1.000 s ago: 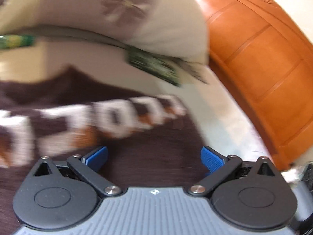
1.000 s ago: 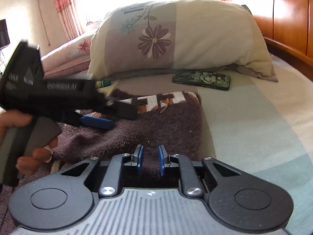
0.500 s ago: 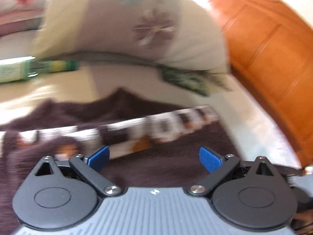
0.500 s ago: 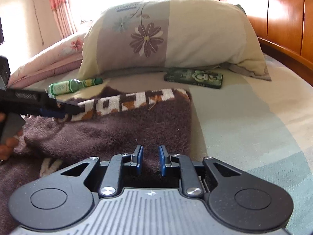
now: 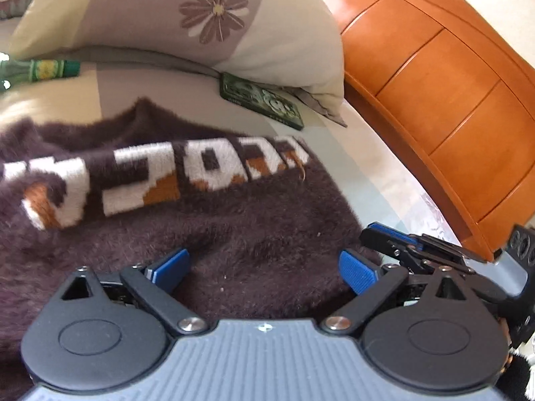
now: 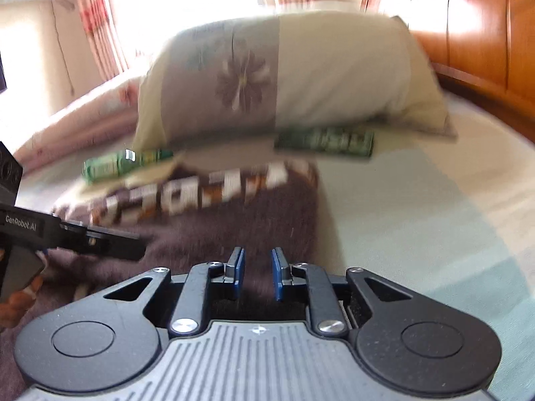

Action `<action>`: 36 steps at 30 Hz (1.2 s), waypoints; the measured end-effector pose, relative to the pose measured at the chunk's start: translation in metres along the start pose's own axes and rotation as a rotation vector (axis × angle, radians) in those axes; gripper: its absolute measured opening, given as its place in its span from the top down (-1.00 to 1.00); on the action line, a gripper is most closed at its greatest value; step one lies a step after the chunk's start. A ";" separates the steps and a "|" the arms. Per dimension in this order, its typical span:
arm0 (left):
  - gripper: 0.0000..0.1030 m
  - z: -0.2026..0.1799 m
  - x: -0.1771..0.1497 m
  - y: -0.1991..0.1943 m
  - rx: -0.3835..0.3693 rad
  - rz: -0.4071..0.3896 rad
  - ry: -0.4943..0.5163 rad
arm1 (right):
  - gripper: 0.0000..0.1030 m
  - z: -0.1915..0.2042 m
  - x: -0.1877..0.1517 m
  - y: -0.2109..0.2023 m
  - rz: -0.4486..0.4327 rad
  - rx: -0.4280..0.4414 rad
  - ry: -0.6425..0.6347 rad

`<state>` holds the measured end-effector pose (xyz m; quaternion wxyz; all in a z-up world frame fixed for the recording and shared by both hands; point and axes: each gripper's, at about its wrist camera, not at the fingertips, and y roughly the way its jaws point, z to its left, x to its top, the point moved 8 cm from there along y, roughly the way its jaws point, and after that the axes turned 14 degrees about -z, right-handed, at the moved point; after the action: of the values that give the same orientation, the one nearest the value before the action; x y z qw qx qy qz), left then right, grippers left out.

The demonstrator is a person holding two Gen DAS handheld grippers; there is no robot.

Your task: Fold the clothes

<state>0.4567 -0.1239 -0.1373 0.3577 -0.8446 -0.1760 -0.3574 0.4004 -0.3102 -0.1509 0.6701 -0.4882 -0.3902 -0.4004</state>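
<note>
A fuzzy dark brown sweater (image 5: 254, 234) with white and orange lettering lies on the bed, also seen as the sweater (image 6: 260, 214) in the right wrist view. My left gripper (image 5: 264, 267) hovers low over its near part, open wide, with nothing between the blue pads. My right gripper (image 6: 257, 274) has its fingers close together with brown fabric between them, at the sweater's near right edge. In the left wrist view the right gripper (image 5: 384, 237) sits at that same edge. The left gripper (image 6: 127, 249) reaches in from the left, held by a hand.
A flowered pillow (image 5: 207, 16) leans at the head of the bed. A green patterned flat case (image 5: 260, 103) and a green bottle (image 5: 43, 70) lie in front of it. The wooden headboard (image 5: 434, 83) runs along the right. Pale bedsheet (image 6: 418, 220) lies right of the sweater.
My left gripper has drawn back from over the lettering toward the sweater's near part, staying open. The right wrist view has shifted and blurred; its fingers keep the same narrow gap.
</note>
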 end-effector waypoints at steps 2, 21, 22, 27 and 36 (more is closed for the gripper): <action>-0.88 -0.011 0.011 0.000 -0.025 0.001 0.005 | 0.59 -0.003 0.004 -0.001 -0.016 -0.029 -0.019; -0.87 -0.045 0.038 0.149 -0.069 0.058 -0.075 | 0.56 -0.009 -0.018 0.008 0.059 -0.044 0.020; -0.87 -0.046 0.039 0.150 -0.057 0.054 -0.068 | 0.56 -0.009 -0.018 0.007 0.060 -0.043 0.017; -0.85 -0.058 0.045 0.146 -0.009 0.062 -0.035 | 0.55 -0.009 -0.018 0.005 0.060 -0.044 0.026; -0.87 -0.086 0.035 0.158 -0.113 0.138 -0.053 | 0.53 -0.007 -0.019 0.003 0.066 -0.043 0.018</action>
<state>0.5264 -0.2932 -0.1452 0.3283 -0.8828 -0.1065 -0.3188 0.3971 -0.3138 -0.1710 0.6758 -0.5114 -0.3591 -0.3909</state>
